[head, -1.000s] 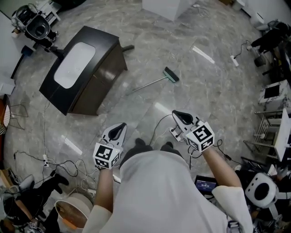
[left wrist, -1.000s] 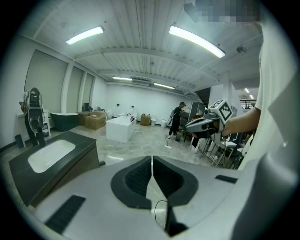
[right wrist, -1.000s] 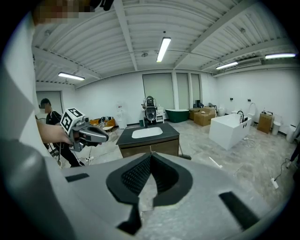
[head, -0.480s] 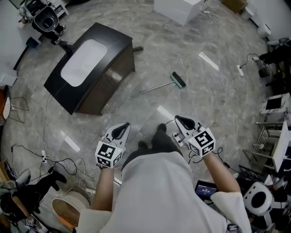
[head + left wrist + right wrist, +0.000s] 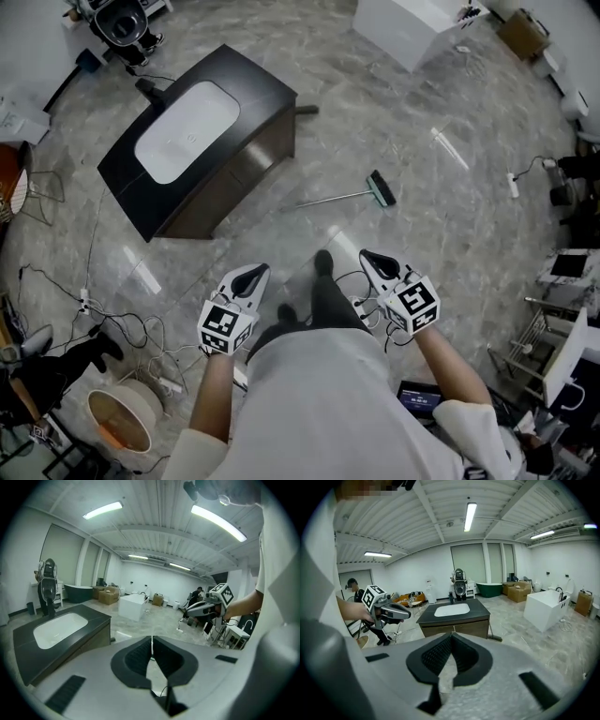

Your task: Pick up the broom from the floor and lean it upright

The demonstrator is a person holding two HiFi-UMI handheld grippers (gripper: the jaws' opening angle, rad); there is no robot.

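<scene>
Hovering empty, left gripper [image 5: 254, 271] closed, right gripper [image 5: 368, 256] closed, broom [image 5: 347, 197] untouched

Broom [image 5: 343, 198] on grey marble floor [image 5: 441, 234]

Floor [image 5: 441, 234] right of sink cabinet [image 5: 248, 164]: open, broom [image 5: 342, 198] lying clear. Cables [image 5: 112, 323] strewn on cabinet's near-left side. White box [image 5: 408, 28] beyond.

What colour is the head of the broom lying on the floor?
The broom head is teal green; it shows best in the head view.
</scene>
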